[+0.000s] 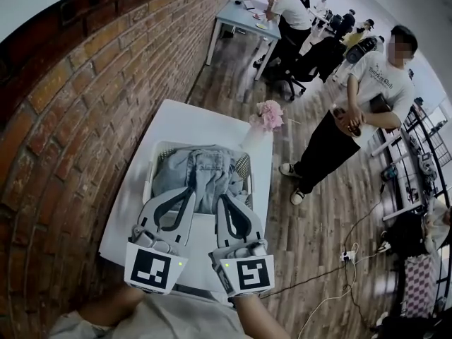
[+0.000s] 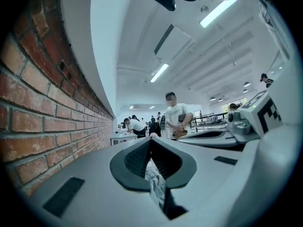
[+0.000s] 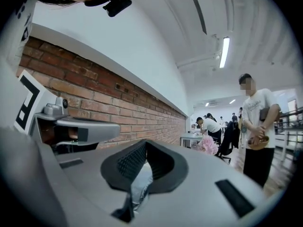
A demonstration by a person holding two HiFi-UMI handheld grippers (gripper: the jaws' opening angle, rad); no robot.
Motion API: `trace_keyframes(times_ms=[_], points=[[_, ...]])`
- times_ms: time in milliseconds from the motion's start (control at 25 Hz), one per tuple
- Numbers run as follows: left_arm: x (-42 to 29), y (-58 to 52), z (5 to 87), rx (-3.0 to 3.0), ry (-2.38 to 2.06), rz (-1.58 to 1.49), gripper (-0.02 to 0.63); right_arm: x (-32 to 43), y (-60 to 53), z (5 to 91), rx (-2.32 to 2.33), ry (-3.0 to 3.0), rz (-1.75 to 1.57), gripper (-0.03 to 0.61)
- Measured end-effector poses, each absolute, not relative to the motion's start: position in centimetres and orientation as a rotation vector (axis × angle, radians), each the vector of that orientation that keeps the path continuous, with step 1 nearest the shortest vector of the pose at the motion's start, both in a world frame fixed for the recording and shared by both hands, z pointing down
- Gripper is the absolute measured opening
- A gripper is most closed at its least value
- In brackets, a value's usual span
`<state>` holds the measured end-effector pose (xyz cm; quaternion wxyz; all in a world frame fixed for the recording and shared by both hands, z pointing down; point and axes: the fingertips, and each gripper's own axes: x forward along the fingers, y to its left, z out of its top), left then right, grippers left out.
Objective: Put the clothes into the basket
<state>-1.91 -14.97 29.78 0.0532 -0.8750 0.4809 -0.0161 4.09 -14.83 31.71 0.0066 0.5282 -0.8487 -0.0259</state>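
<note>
A pale blue denim garment (image 1: 205,171) lies bunched in the white basket (image 1: 246,164) on the white table (image 1: 205,122). My left gripper (image 1: 186,195) and right gripper (image 1: 221,200) reach side by side onto its near edge. In the left gripper view the left gripper (image 2: 150,144) is shut, with a fold of the denim garment (image 2: 156,183) pinched between its pads. The right gripper view shows the right gripper (image 3: 145,149) shut as well, with pale denim cloth (image 3: 140,183) caught between its pads. Most of the basket's inside is hidden under the cloth.
A brick wall (image 1: 63,119) runs close along the table's left side. A pink flower bunch (image 1: 270,113) stands at the table's far right corner. A person (image 1: 360,97) stands on the wooden floor to the right. Desks and chairs (image 1: 311,62) are farther back.
</note>
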Motion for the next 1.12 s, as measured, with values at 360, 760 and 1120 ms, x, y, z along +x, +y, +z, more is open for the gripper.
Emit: trace_keyframes(times_ms=[360,760,1120], points=[[-1.8,-10.9,29.6,-2.660,1.415,-0.118,0.008,3.6,-10.0,29.9,1.665,-2.665,-0.141,0.007],[-2.0,-9.7,30.5,-2.686,1.431,-0.147,0.008,2.9,-8.8,29.8,1.644,-2.659,-0.163,0.006],[-2.2,-9.7,30.7,-2.687,1.434,-0.143,0.008,2.6,-8.9,30.1,1.626,-2.651,-0.178,0.006]])
